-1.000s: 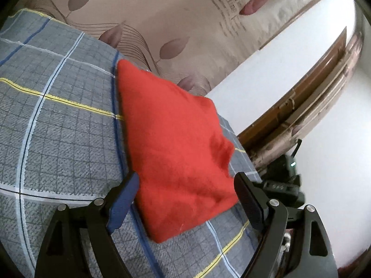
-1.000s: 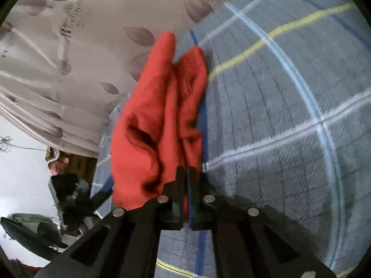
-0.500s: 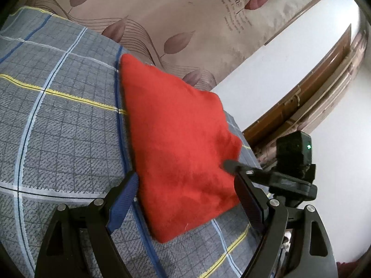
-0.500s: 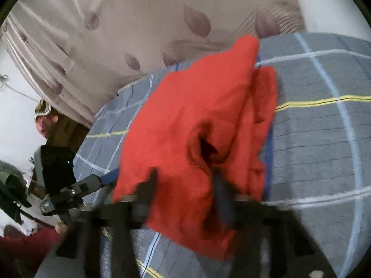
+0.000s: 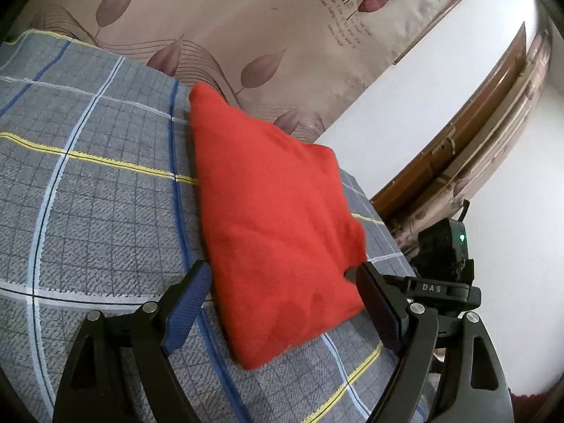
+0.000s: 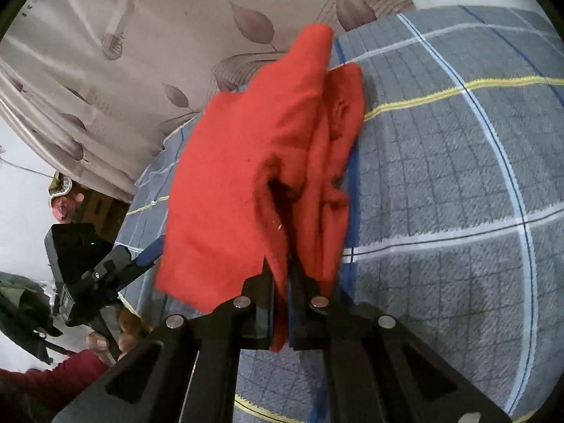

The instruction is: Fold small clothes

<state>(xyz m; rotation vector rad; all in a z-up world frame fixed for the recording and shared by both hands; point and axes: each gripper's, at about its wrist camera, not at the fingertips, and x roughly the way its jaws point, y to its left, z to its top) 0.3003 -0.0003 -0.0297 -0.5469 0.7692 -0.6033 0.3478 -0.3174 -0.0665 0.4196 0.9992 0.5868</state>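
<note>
Right hand-held gripper (image 6: 289,303): clamped tight on an edge of the red cloth (image 6: 253,176), lifting one layer over the rest on the plaid bed cover (image 6: 458,211). Left hand-held gripper (image 5: 282,292): spread wide, empty, straddling the cloth's near corner. To fold well: carry the pinched edge across, align the edges, lower flat, then release.

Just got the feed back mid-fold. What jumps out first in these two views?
The red garment dominates both views, lying on the grey plaid bedspread in front of a leaf-print curtain. The right gripper is shut on one edge of it, lifting a fold, while the left gripper is open, its fingers on either side of the near end.
</note>
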